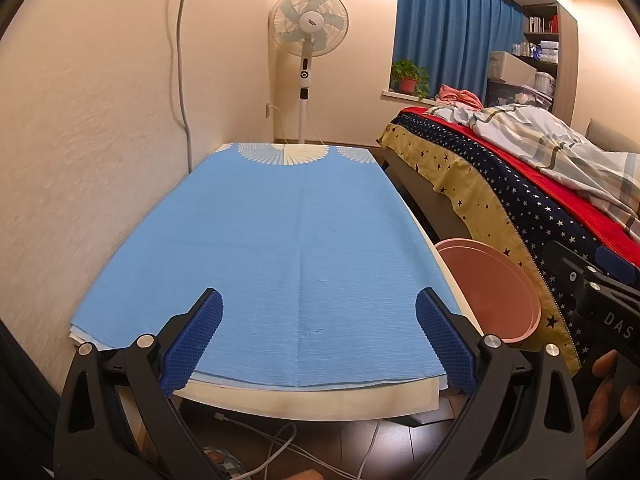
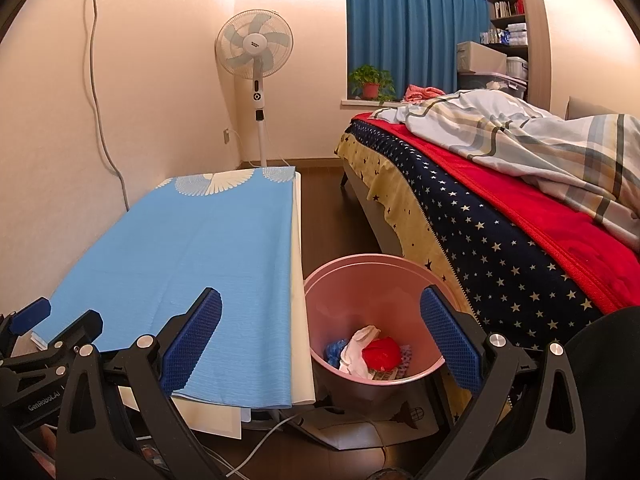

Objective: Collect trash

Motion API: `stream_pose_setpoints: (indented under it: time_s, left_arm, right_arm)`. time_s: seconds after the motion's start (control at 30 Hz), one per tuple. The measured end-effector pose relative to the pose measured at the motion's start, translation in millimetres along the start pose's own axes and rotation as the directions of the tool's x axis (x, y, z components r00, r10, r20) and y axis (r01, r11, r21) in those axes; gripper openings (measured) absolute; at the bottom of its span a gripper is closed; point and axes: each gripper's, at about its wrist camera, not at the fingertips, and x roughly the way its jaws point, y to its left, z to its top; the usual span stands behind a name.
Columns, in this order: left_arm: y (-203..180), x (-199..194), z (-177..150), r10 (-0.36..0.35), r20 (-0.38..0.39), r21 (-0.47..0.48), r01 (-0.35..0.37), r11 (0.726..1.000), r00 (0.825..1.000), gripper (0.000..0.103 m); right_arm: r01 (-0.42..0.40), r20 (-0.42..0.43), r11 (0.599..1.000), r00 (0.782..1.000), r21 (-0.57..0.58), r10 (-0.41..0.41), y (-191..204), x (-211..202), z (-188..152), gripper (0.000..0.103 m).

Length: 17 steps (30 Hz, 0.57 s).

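Note:
A pink trash bin point(image 2: 400, 276) stands on the floor between the table and the bed; its rim also shows in the left wrist view point(image 1: 492, 276). Inside lie a red crumpled item point(image 2: 382, 352), white paper point(image 2: 360, 344) and a blue scrap point(image 2: 335, 350). My right gripper point(image 2: 320, 340) is open and empty, held above the bin's near side. My left gripper point(image 1: 319, 344) is open and empty over the near end of the table, whose blue cloth point(image 1: 280, 248) shows no trash on it. The left gripper also shows at the left edge of the right wrist view point(image 2: 52, 324).
The table stands along the left wall. A bed point(image 2: 500, 216) with a star-patterned cover and a plaid quilt fills the right side. A standing fan point(image 1: 307, 28) stands at the far end. Cables point(image 2: 256, 448) run over the dark floor under the table's near edge.

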Motion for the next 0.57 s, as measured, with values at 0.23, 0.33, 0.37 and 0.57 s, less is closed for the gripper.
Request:
stream_pose_setpoints:
  time_s: [0.23,0.33,0.37,0.57]
  left_arm:
    - [0.9,0.5,-0.1,-0.004,0.010,0.004,0.004,1.000,1.000,0.094]
    - [0.5,0.7,-0.6,-0.004,0.011,0.002,0.004,1.000,1.000,0.094]
    - [1.0,0.8,-1.2,-0.001,0.010,-0.001,0.001,1.000,1.000,0.094]
    - [0.4,3.4,-0.7,0.007,0.002,-0.008,-0.007,1.000,1.000,0.094]
  right_arm:
    - [-0.001,-0.002,1.000,1.000,0.000,0.001,-0.1,0.9,0.5,0.098]
    - [-0.001,-0.004,1.000,1.000,0.001,0.001,0.4,2.3,0.3,0.098]
    - [-0.001,-0.005,1.000,1.000,0.002,0.001,0.6,2.8,0.7,0.098]
    - [0.001,-0.007,1.000,1.000,0.003,0.000,2.4,4.4,-0.9,0.098]
